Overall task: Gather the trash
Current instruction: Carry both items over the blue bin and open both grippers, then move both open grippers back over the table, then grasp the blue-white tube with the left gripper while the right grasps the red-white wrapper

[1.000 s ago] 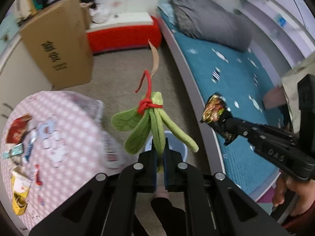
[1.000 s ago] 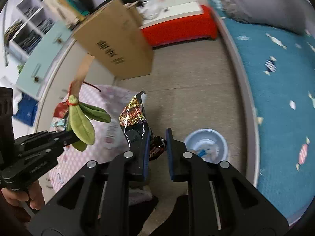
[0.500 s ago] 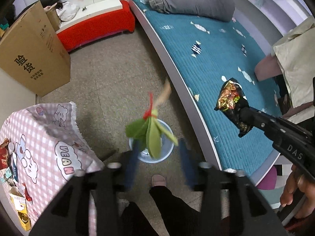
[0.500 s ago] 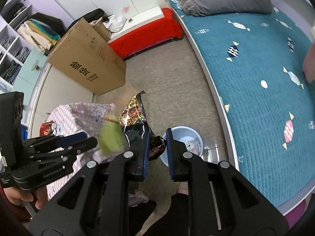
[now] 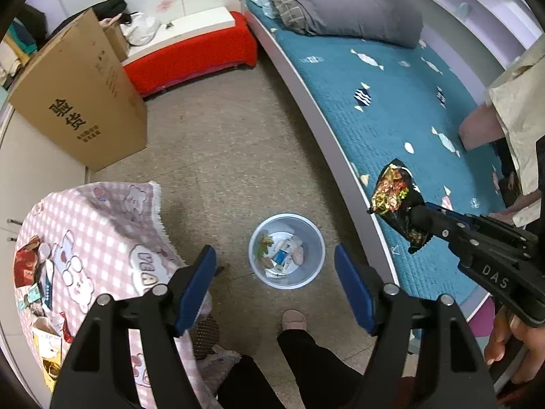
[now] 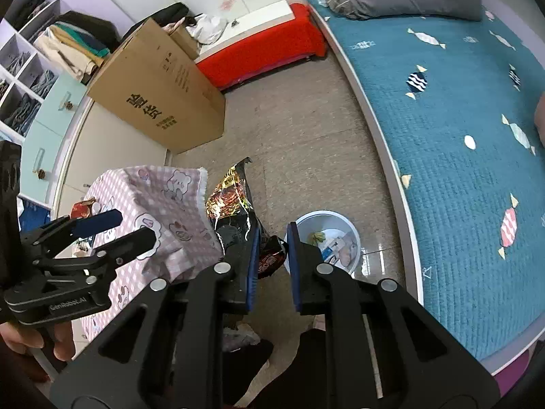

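Room: bedroom with a speckled floor [image 5: 238, 156], a teal bed [image 5: 402, 109] on my right, a cardboard box [image 5: 81, 102] and a red bench [image 5: 190, 58] at the far wall.
Table: pink checked cloth [image 5: 102, 225] at my left, wrappers [image 5: 34, 272] lying along its near edge.
Bin: pale round bin [image 5: 286, 250] on the floor between table and bed, with packets and a green leafy bundle [image 5: 263, 242] lying inside.
Left gripper: my left gripper [image 5: 275, 283] points steeply down at the floor, the bin framed between its blue pads [image 5: 351, 286]; the jaws have just been opening and I see nothing between them, standing wide.
Left hand: seen from the right camera, fingers [image 6: 51, 337] wrap the handle low at the left edge, the tool reaching out over the table.
Right gripper: my right gripper [image 6: 272, 255] slants down toward the bin, jaws narrow and pinching a dark snack bag [image 6: 235, 204] that sticks up past the left finger.
Bag position: from the left camera I see the bag [image 5: 395, 201] held in the air over the bed's edge, to the right of the bin.
Right hand: fingers [image 5: 504, 341] curl round the grip at the lower right.
Body: dark trouser legs and a slipper [image 5: 294, 320] just below the bin.
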